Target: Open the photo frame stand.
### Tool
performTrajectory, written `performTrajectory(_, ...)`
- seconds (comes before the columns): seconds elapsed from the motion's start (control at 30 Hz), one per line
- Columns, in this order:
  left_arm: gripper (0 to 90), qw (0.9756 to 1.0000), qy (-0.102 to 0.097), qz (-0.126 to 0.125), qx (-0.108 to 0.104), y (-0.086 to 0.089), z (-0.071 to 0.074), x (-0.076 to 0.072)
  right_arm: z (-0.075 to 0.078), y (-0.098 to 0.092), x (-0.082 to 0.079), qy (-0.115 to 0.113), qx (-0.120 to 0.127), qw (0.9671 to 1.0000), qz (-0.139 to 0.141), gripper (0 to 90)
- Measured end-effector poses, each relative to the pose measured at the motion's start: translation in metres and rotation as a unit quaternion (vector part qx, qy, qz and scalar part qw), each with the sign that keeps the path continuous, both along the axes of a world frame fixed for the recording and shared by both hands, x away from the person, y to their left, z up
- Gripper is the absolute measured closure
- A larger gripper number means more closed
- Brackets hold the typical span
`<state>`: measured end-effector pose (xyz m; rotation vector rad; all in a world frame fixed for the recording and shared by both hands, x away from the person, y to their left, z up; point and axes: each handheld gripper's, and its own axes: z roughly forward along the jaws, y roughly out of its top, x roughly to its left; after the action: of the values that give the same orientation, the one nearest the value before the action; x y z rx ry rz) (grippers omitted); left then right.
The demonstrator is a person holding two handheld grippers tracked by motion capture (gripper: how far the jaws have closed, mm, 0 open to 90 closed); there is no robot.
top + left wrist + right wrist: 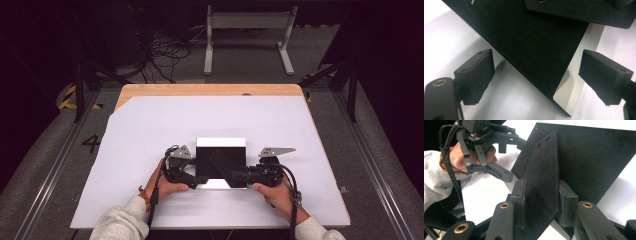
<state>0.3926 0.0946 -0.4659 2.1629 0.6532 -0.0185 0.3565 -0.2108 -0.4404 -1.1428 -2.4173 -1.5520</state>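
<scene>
table bright | surroundings dark | soft shadows | gripper views blurred close

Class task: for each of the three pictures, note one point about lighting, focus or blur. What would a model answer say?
High view: the white table sheet is evenly lit, the room behind dark and grainy. Left gripper view: the flat black square panel is sharp enough to show specks, with a soft shadow beside it. Right gripper view: the narrow black felt-like flap held in the right claw is in focus; the hand beyond looks softer.
</scene>
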Motion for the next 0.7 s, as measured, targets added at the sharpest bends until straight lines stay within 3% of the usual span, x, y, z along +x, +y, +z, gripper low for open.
performTrajectory(0.13,18.1,1.0,0.0,-0.005,0.003,-0.003,0.0,0.002,0.003,0.0,-0.003,-0.015,-0.007,0.9998,0.011,66.4)
performTrajectory(0.23,25.4,0.9997,-0.003,-0.022,-0.008,-0.006,0.002,0.003,0.005,0.001,-0.005,-0.017,-0.014,0.9997,0.013,66.7)
performTrajectory(0.33,28.1,0.9997,-0.008,-0.022,-0.004,-0.007,0.004,0.003,0.005,0.0,-0.004,-0.015,-0.012,0.9997,0.014,66.8)
performTrajectory(0.4,33.9,0.9997,-0.007,-0.019,-0.011,-0.005,0.005,0.004,0.004,-0.001,-0.004,-0.012,-0.013,0.9998,0.014,66.8)
performTrajectory(0.57,35.9,0.9998,-0.014,-0.006,-0.009,-0.004,0.008,0.002,0.005,0.0,-0.004,-0.015,-0.014,0.9997,0.014,66.9)
performTrajectory(0.7,42.2,0.9994,-0.03,0.005,-0.018,0.0,0.013,0.002,0.007,0.0,-0.005,-0.023,-0.015,0.9996,0.013,69.2)
